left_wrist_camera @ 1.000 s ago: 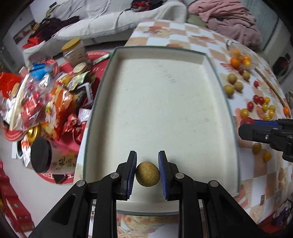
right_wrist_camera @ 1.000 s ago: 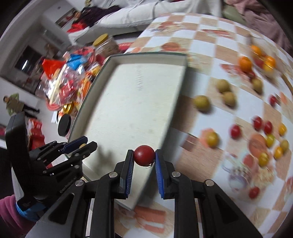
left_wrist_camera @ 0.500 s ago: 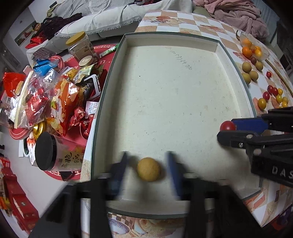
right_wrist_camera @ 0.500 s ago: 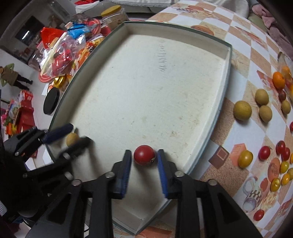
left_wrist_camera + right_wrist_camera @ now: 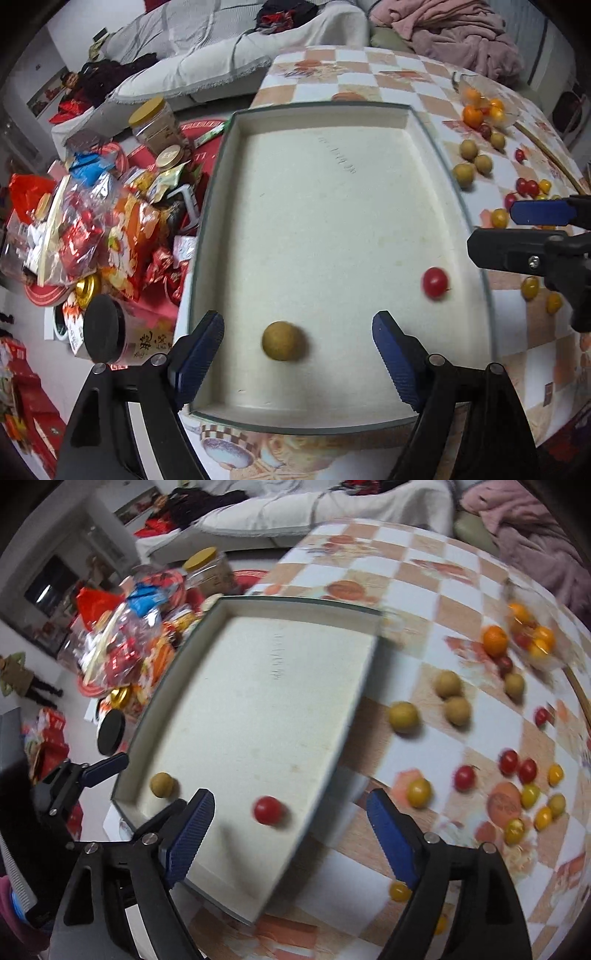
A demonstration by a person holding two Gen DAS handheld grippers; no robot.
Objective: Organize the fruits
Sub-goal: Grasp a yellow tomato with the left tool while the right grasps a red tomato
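Placing step: both grippers stand wide apart, holding nothing. Left gripper (image 5: pixel 297 339) frames brown fruit (image 5: pixel 282 340) on tray (image 5: pixel 325 110) floor; right gripper (image 5: pixel 290 825) hangs over red tomato (image 5: pixel 268 809) near tray's near edge. Next: reach for loose fruits (image 5: pixel 404 716) on bench (image 5: pixel 424 590), sort by kind.

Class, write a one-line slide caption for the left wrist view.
Open left gripper above a tan longan and red cherry tomato lying in the white tray.

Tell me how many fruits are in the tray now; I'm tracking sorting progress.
2. A brown longan lies near the tray's front edge, between the open left gripper's fingers. A red cherry tomato sits toward the front right corner. Nothing seems hidden.
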